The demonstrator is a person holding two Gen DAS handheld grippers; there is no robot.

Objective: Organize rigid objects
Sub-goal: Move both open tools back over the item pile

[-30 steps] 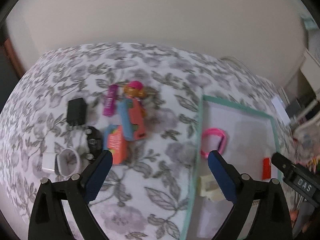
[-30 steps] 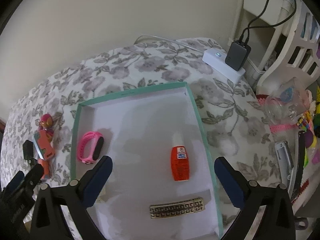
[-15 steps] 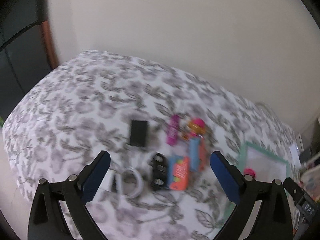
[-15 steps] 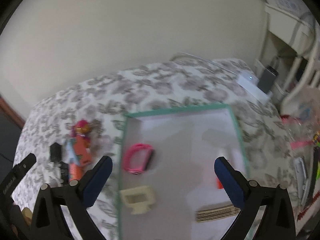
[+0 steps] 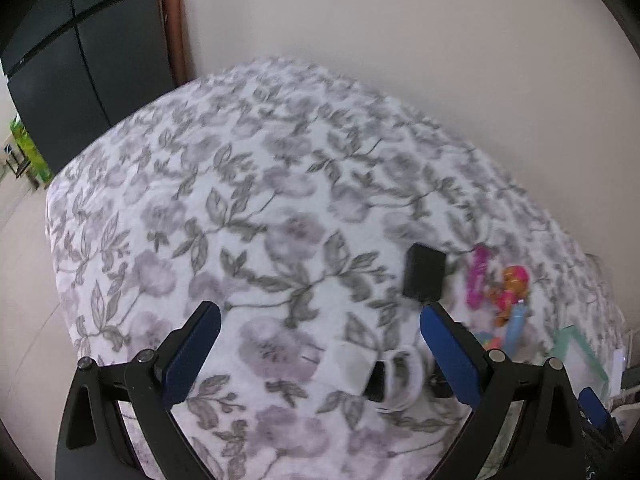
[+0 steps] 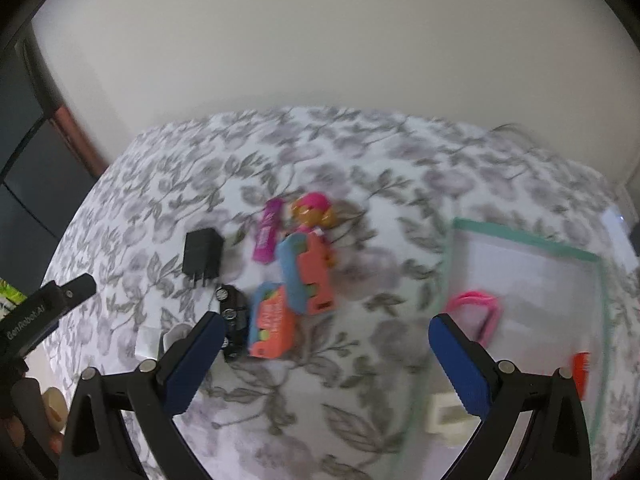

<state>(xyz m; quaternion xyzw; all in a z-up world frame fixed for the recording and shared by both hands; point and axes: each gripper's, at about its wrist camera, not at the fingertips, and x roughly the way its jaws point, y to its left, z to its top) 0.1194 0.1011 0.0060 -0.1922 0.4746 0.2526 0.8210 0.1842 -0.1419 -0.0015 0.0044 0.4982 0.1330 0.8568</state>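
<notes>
In the right wrist view alone, a pink band [image 6: 478,312] lies in the tray [image 6: 524,236]; both grippers' fingers spread, empty.

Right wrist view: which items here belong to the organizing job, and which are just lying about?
Job items:
black charger
magenta tube
doll
orange box
pink band
green-rimmed tray

Just lying about:
floral cloth
wall
dark cabinet

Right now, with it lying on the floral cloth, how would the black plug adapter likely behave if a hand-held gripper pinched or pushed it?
The black plug adapter looks like a rigid block, so it probably holds its shape when pinched. It lies flat on the floral cloth, so a push would more likely slide it than roll it. Its prongs stick out and may snag the fabric.
</notes>
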